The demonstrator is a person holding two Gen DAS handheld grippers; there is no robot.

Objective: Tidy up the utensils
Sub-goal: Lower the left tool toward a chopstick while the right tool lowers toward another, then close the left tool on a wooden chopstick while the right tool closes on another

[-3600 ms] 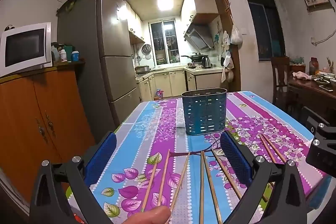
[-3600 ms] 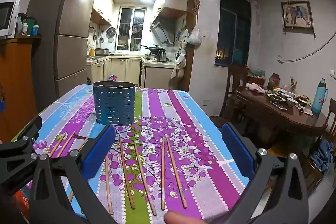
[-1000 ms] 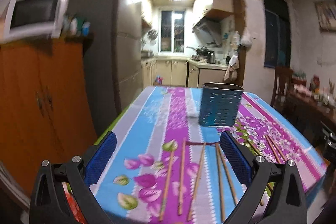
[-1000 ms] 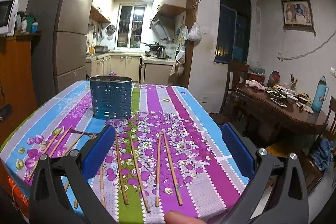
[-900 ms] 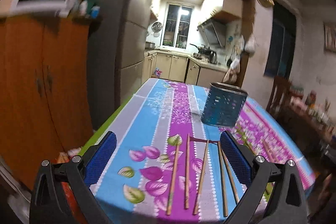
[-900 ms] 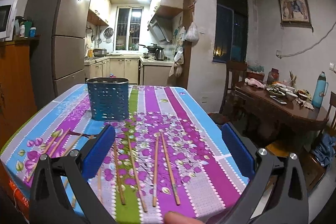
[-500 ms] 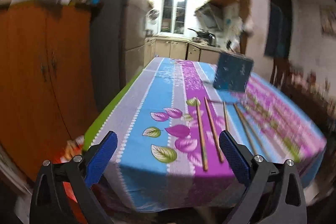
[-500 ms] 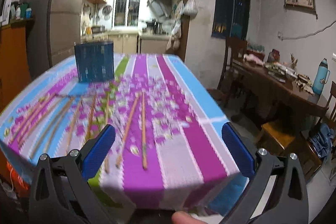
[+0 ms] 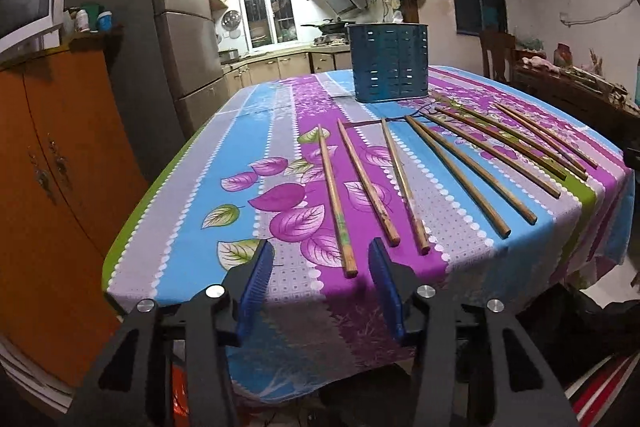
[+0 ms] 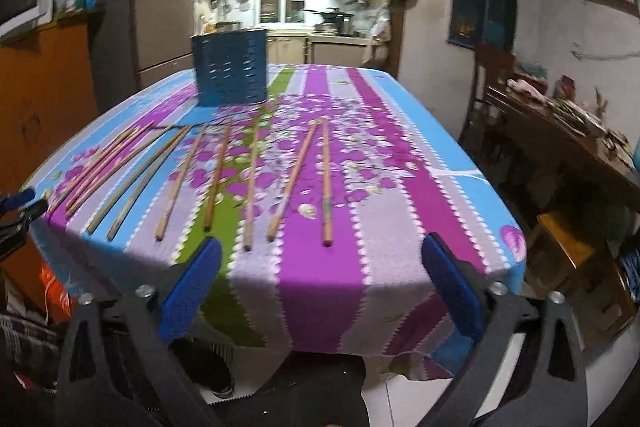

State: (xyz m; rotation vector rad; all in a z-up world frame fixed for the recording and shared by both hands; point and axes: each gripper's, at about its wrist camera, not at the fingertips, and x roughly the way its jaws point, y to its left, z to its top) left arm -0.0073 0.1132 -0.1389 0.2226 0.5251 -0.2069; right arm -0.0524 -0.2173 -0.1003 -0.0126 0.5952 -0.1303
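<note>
Where the counter point(image 9: 176, 187) carries the task's things, we find a blue perforated utensil holder point(image 9: 387, 62) standing upright toward its far end, on a striped, leaf-printed tablecloth point(image 9: 276, 203). We cannot see into the holder from either wrist view, so its contents go unrecorded. Wooden chopsticks point(image 9: 335, 199) lie loose on the cloth in a fanned row between the holder and the near edge, none of them in the holder. In the right wrist view the same holder point(image 10: 229, 67) stands beyond the row of chopsticks point(image 10: 326, 183), though that view is somewhat blurred.

We note the left hand-held gripper point(image 9: 320, 283) low at the near edge of the counter, its jaws closing and part-way together, with nothing pressed between the blue pads point(image 9: 256, 281); the end of the leftmost chopstick lies just ahead of the gap. The right hand-held gripper point(image 10: 320, 291) sits at the same edge, its jaws closing yet widely spread, and holds nothing. Its pads point(image 10: 188, 293) are clear of the nearest chopstick ends.
</note>
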